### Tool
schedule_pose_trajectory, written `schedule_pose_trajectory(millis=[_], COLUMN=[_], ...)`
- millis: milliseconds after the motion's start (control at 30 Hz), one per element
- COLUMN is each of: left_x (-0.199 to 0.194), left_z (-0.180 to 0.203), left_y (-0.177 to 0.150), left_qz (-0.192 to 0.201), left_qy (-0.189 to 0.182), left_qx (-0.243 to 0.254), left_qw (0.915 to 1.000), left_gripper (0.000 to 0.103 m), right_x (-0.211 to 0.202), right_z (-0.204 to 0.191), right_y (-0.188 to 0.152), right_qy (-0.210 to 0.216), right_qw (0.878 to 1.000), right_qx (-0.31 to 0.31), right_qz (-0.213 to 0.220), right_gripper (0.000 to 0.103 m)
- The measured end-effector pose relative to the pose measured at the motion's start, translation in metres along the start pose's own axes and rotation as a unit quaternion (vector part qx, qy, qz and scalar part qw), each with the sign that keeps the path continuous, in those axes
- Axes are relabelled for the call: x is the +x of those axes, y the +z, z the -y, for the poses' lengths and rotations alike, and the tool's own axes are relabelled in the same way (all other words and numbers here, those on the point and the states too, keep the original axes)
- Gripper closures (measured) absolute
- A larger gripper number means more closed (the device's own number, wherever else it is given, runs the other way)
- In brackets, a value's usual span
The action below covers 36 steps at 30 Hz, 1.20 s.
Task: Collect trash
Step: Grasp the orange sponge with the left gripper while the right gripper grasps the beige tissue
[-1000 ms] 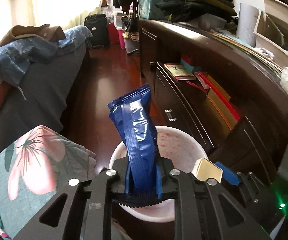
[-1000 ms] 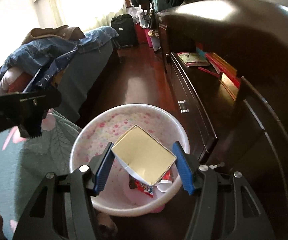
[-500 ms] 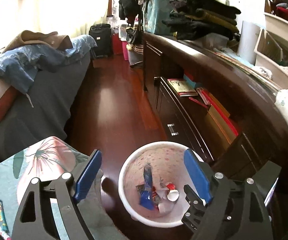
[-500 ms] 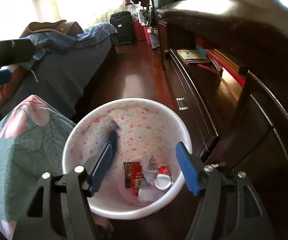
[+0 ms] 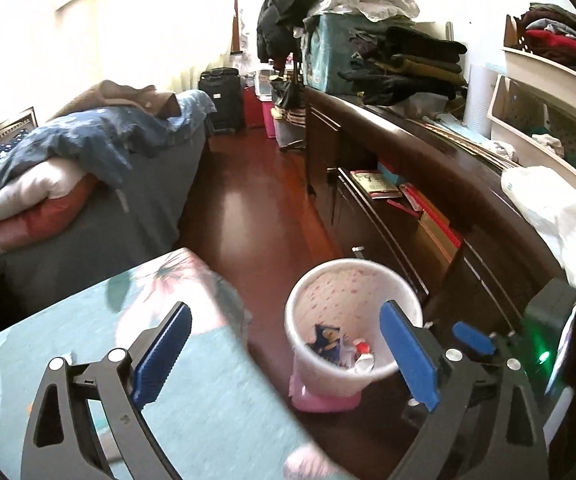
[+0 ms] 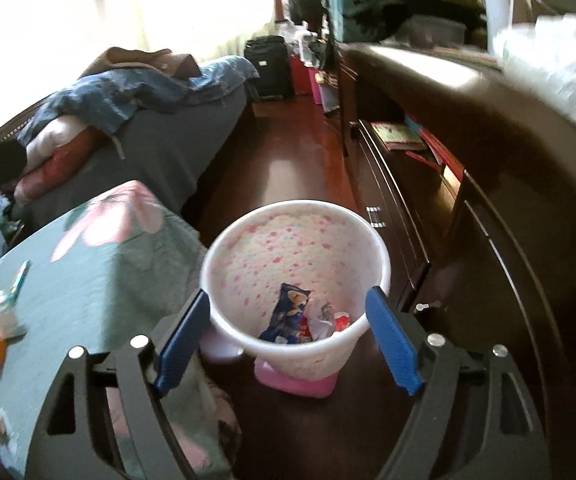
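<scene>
Bedroom floor, between table and dresser: bin (image 6: 248, 340) holds blue wrapper (image 6: 288, 312) and scraps. Left gripper (image 5: 284, 356) and right gripper (image 6: 288, 336) — jaws opening, nothing between them. Remaining, probably: small items (image 6: 2, 312) on the near-left table (image 6: 88, 280).

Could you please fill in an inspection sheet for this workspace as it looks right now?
Surface: table under a teal floral cloth; dark wooden floor.
Job's things: spotted white bin on the floor, blue wrapper and other scraps inside.
Clutter: small litter pieces on the cloth.
Grippers: left hand-held gripper and right hand-held gripper both opening, nothing between the jaws.
Cables: nothing seen.
Surroundings: bed with piled bedding, dark cabinet stacked with clothes, black suitcase.
</scene>
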State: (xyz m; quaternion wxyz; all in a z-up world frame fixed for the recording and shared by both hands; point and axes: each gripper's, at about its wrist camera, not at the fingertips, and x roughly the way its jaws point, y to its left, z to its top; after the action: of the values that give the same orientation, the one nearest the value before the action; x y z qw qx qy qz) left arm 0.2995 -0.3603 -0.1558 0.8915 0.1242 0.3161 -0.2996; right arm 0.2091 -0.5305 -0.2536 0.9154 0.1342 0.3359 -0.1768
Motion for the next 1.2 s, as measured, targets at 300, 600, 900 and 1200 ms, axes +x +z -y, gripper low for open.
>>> schedule_pose_trajectory(millis=[300,600,900,1200], left_x=[-0.073,-0.101,-0.052,-0.013], left_z=[-0.075,-0.161,-0.179,-0.195], left_y=[-0.053,-0.121,-0.154,-0.158], left_qz=[-0.002,-0.046,-0.102,-0.122], left_qy=[0.056,0.113,0.119,0.106], left_qx=[-0.056,-0.124,-0.127,-0.151], left_qw=[0.9968,0.9848,0.9794,0.9751], left_gripper=[0.004,0.004,0.004,0.035], right_x=[-0.071,-0.106,-0.098,-0.082], right_z=[-0.03,-0.089,-0.14,-0.167], right_y=[-0.022,-0.041,-0.059,-0.061], right_qy=[0.014,0.061,0.085,0.079], right_qw=[1.0,0.996,0.991,0.988], right_qx=[-0.015,-0.064,-0.105,-0.126], right_qz=[0.019,0.016,-0.013,-0.029], right_gripper=[0.014,0.01,0.01,0.01])
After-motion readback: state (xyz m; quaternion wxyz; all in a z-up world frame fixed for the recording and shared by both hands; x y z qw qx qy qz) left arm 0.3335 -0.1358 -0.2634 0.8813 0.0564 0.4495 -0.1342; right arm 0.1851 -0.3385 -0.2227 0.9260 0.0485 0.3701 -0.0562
